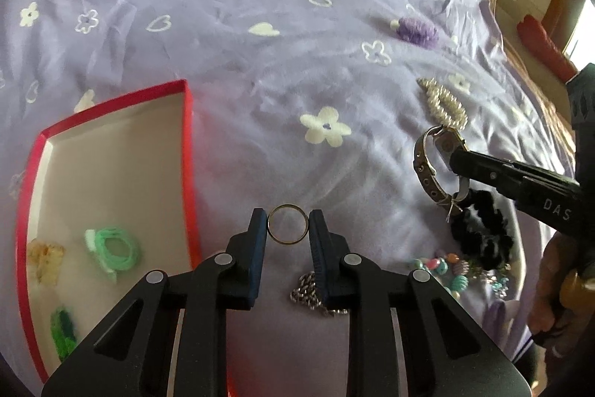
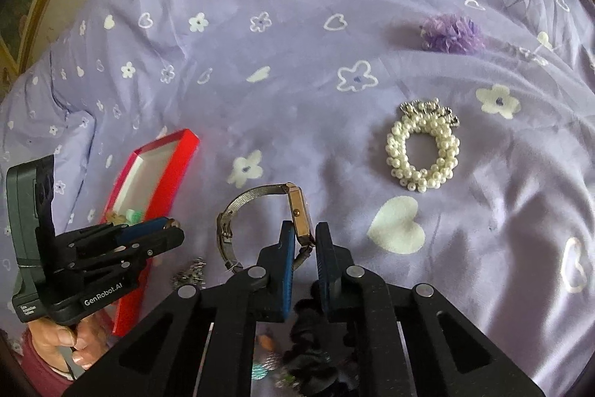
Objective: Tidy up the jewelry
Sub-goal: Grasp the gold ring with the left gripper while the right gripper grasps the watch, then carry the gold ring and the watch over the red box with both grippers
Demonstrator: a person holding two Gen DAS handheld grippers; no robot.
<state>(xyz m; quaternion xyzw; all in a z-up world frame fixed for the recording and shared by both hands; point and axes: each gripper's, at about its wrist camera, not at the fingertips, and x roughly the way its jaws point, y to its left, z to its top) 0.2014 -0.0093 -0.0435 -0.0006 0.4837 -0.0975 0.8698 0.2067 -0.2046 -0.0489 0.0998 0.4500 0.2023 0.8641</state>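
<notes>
at lower left the red box (image 1: 111, 121) holds a few hair ties; left tongs (image 1: 288, 224) clamp a ring (image 1: 288, 223), right tongs (image 2: 305, 240) clamp a watch (image 2: 297, 211); pearl bracelet (image 2: 424, 151), scrunchie (image 1: 479, 229), chain (image 1: 308, 293) wait on the bed.

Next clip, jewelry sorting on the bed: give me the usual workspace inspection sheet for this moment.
Surface: lilac bedspread with white flowers and hearts, wrinkled.
Job's things: red box open, holding green hair ties, a yellowish piece and a green piece. Ring, watch lifted. On the cloth: pearl bracelet, purple flower clip, black scrunchie, silver chain, pastel beads.
Clutter: red object at the bed's edge.
Grippers: left gripper shut on the ring; right gripper shut on the watch.
Cables: nothing seen.
Surroundings: wooden furniture behind; hand with dark red sleeve.
</notes>
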